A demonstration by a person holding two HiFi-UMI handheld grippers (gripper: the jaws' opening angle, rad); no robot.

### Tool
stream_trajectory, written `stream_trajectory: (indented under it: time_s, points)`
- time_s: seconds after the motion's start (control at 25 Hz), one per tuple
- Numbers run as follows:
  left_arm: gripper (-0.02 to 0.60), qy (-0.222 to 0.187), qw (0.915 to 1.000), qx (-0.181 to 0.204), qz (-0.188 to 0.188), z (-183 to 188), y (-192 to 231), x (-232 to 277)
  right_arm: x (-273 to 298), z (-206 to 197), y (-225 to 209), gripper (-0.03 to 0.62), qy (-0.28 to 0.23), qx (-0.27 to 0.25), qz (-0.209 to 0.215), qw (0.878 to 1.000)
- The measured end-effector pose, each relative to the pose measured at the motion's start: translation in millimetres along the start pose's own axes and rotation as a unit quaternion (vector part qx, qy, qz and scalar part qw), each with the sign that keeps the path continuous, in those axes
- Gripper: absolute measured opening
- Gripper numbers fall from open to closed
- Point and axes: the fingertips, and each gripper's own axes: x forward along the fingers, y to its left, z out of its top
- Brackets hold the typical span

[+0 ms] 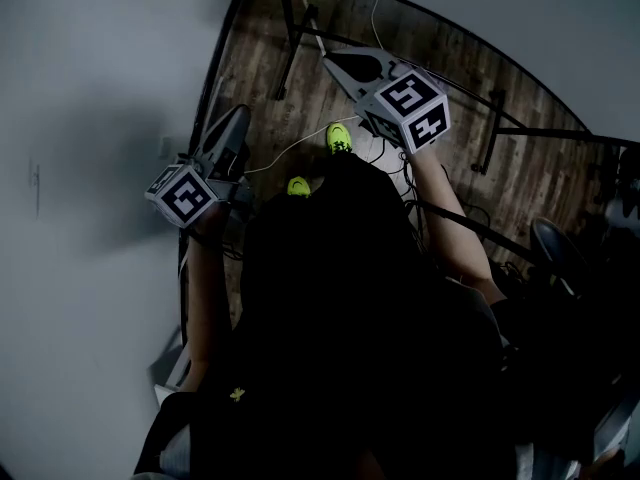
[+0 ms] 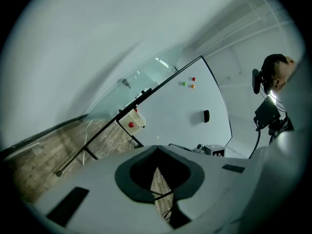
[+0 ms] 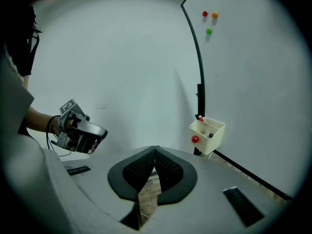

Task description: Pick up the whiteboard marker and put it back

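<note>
Jaws together, right gripper (image 3: 155,148) empty, tray (image 3: 207,136) ahead

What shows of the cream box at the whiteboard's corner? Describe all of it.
The box is a small open-topped tray, cream, plastic-looking, with slightly tapering walls. It hangs upright at the lower corner of the whiteboard, against its black frame. A red round knob sits on its front. Inside stand a red-tipped marker and a dark-capped item.

Whiteboard (image 3: 253,72) ahead of you, plank floor (image 2: 44,165) below.
Red magnet (image 3: 204,14), orange magnet (image 3: 214,15), green magnet (image 3: 208,31) clustered together on the board.
</note>
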Motion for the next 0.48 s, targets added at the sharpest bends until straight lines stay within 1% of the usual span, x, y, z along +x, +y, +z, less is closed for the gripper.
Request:
stream_trajectory:
  time_s: [0.08, 0.28, 0.48]
  points:
    - [0.032, 0.004, 0.9999, 0.002, -0.010, -3.7, -3.5, -9.6, -3.3, -2.2, 14.5, 0.003, 0.001, -0.003, -0.003, 1.000]
    - [0.032, 0.021, 0.9992, 0.010, -0.033, -19.0, -11.9, -34.6, -15.2, -19.7, 50.8, 0.003, 0.010, 0.013, -0.017, 1.000]
    - [0.032, 0.044, 0.9970, 0.014, -0.062, -45.1, -29.7, -55.3, -34.9, -26.8, 96.0, 0.002, -0.006, 0.017, -0.031, 0.999]
